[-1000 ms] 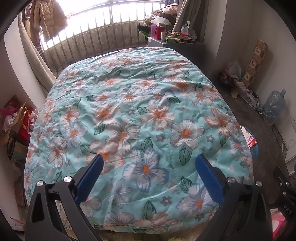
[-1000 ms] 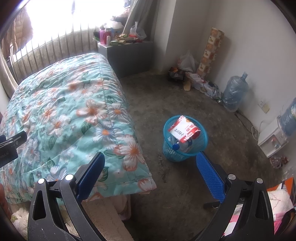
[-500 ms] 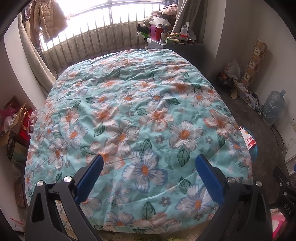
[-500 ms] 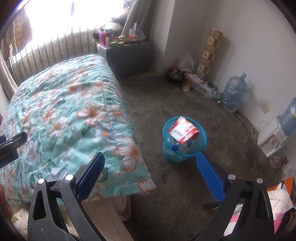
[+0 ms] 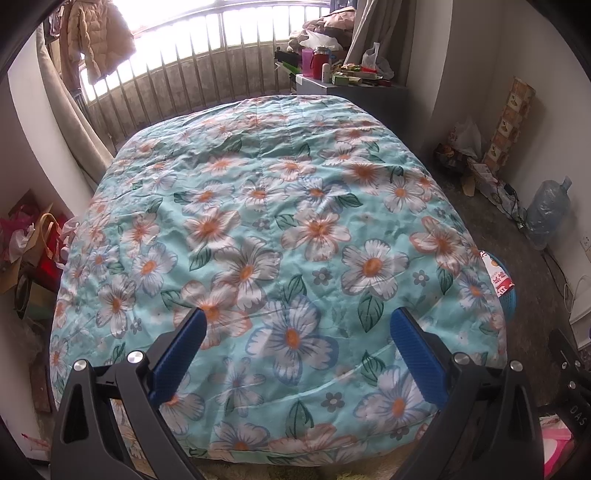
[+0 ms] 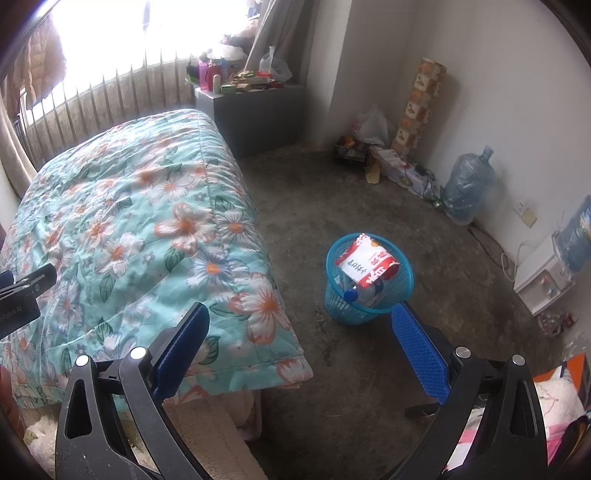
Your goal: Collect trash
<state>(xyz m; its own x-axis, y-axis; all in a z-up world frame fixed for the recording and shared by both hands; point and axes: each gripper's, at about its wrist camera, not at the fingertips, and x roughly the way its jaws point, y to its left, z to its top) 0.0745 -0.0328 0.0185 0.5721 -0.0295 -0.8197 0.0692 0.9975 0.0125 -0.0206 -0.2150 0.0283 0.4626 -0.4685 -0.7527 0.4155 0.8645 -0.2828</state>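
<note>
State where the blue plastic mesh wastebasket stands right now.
In the right wrist view, the blue plastic mesh wastebasket stands on the bare concrete floor, right of the floral-quilted bed near its foot corner, just beyond the open right gripper.

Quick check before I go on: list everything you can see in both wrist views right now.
Quilt: one, teal floral, covering the bed.
Waste basket: one, blue mesh, on the floor beside the bed.
Snack wrapper: one, red and white, on top in the basket.
Plastic bottle: one, clear with blue cap, in the basket.
Water jug: one, bluish, against the wall.
Cabinet: one, grey, cluttered top, by the window.
Jacket: one, tan, hanging at the window.
Left tongs: open, empty, over the quilt.
Right tongs: open, empty.
</note>
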